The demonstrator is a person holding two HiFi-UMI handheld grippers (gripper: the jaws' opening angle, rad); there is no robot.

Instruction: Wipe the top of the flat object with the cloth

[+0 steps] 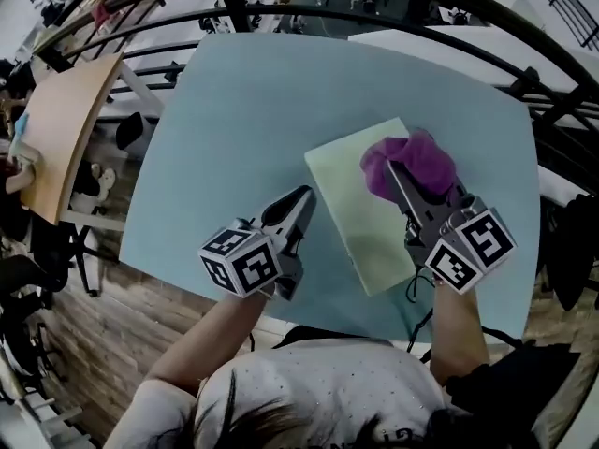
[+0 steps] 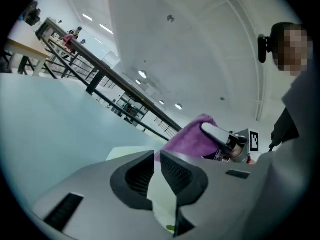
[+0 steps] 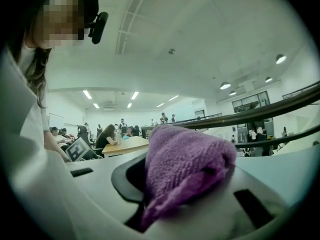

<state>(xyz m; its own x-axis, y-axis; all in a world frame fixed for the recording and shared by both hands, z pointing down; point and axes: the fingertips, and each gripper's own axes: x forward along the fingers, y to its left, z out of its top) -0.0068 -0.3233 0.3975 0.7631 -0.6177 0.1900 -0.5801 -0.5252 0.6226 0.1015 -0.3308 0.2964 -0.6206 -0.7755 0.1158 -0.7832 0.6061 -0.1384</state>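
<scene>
1. We show the left gripper (image 1: pixel 304 196) lying low over the light blue table top (image 1: pixel 234 101). Its tip is at the left edge of the pale green rectangular flat board (image 1: pixel 360 218).
2. In the left gripper view its 2 dark ribbed jaws stand only narrowly apart. A slim pale gap shows between them, and we see nothing pinched there.
3. The right gripper (image 1: pixel 393 171) is pointed over the board's far right part. Its jaws are clamped on the bunched purple terry cloth (image 1: pixel 421 162).
4. In the right gripper view the cloth fills the space between the jaws and spills forward over them.
5. From the head view the cloth sits on the board's upper right corner. We cannot tell how firmly it presses on the surface.
6. The board lies flat on the table, turned at an angle to the table's edges.
7. Each gripper carries 1 cube of black-and-white square markers: the left cube (image 1: pixel 241 262) and the right cube (image 1: pixel 473 246). These show coded patterns, not words.
8. Print at the lower edge of the person's white dotted shirt (image 1: pixel 309 382) is cut off and unreadable.
</scene>
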